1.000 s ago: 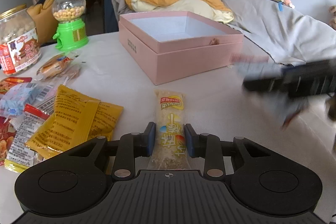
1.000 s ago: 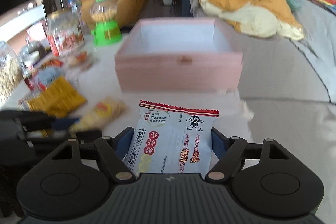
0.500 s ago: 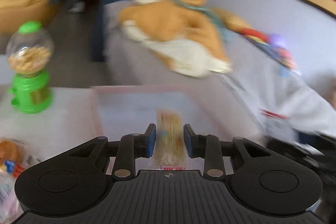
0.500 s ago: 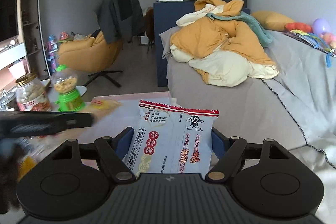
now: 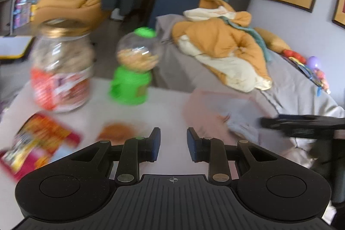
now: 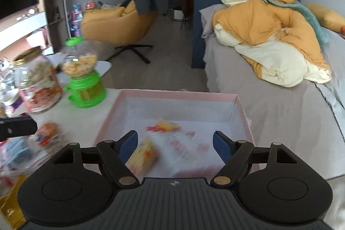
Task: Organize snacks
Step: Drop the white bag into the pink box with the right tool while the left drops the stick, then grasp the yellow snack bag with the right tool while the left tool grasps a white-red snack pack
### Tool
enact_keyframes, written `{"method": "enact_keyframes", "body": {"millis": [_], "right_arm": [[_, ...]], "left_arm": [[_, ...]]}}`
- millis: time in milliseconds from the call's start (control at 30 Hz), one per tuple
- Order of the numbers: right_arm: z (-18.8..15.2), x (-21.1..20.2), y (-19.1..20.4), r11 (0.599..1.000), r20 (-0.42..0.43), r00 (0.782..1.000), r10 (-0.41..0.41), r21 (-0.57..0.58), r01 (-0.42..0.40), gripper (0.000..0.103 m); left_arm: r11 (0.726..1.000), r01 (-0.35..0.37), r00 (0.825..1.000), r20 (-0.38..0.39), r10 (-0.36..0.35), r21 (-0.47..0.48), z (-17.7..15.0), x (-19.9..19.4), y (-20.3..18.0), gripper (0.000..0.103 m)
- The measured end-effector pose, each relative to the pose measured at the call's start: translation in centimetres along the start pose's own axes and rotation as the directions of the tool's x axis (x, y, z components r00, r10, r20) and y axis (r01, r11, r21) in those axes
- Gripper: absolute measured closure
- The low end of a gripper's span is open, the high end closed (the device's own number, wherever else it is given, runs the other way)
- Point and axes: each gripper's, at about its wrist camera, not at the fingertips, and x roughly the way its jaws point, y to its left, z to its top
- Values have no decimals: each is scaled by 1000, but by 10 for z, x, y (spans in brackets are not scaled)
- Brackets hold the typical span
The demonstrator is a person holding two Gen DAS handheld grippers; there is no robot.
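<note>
The pink box (image 6: 176, 93) stands open on the white table. Inside it lie the long yellow snack stick (image 6: 143, 156) and the white rice-cracker packet (image 6: 183, 143), both blurred. My right gripper (image 6: 175, 146) is open and empty just above the box's near side. My left gripper (image 5: 171, 144) is open and empty over the table, left of the box (image 5: 202, 109). A round orange snack (image 5: 117, 132) lies just ahead of it and a red packet (image 5: 41, 143) lies to its left. The right gripper's arm (image 5: 301, 124) shows at the right of the left wrist view.
A glass jar with a gold lid (image 5: 61, 70) and a green candy dispenser (image 5: 133, 70) stand at the table's back left. Several loose packets (image 6: 21, 150) lie at the left. A grey sofa with an orange blanket (image 6: 269, 36) sits behind the table.
Both grippers have let go of their snacks, which now lie in the pink box. The left gripper has swung left toward the jar and dispenser. The right gripper has tilted down over the box.
</note>
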Motion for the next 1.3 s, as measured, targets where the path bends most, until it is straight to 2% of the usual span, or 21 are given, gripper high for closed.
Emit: {"method": "enact_keyframes", "body": {"millis": [133,233,300,367,400,567,700,767,900,1033,1133,1233,1300], "right_arm": [[-26,-54,12,998,45,997,60,-17,-59,25],[-51,-72,23,989,-2,990,143,-46,-143,23],[-64,-63,35,982,-67,983,170,-67,-174,23],[-69,-48,46,984,-99,985,145,-93,-154,23],[-69,-40,50,985,-103,986,131,-95,-141,17],[-50,-18,59,989,-67,988,143,-38,-145,17],[-45,-8,71,989,-61,988,140,-43,-143,9],[-46,-4,77,986,-76,986,147,-67,-152,9],[-56,-7,84,963,-155,953,262,-26,-269,10],[-74,-20,96,944,-211,924,318,-17,-328,10],[-90,-28,110,944,-234,931,280,-112,-312,10],[-104,-33,114,951,-193,968,158,-235,-202,10],[-107,-34,104,961,-166,980,105,-238,-143,10]], "left_arm": [[1000,-15,1000,-9,15,-12,-22,-22,19,72],[1000,4,1000,-26,-4,-12,-39,-33,22,72],[1000,28,999,-46,-28,-15,-46,-42,26,72],[1000,29,998,-56,-29,-8,-52,-50,28,72],[1000,26,998,-58,-26,2,-54,-54,28,72],[999,23,995,-94,-19,45,-65,-63,30,72],[998,61,992,-111,-57,30,-69,-55,25,72],[995,99,985,-141,-98,1,-71,-45,21,71],[985,160,966,-197,-170,-62,-80,-27,15,71],[995,90,989,-117,-94,-40,-72,-43,18,71],[998,66,994,-88,-67,-17,-65,-59,20,71],[995,67,992,-114,-58,70,-67,-64,6,71],[985,101,985,-153,-79,138,-73,-63,-9,71]]}}
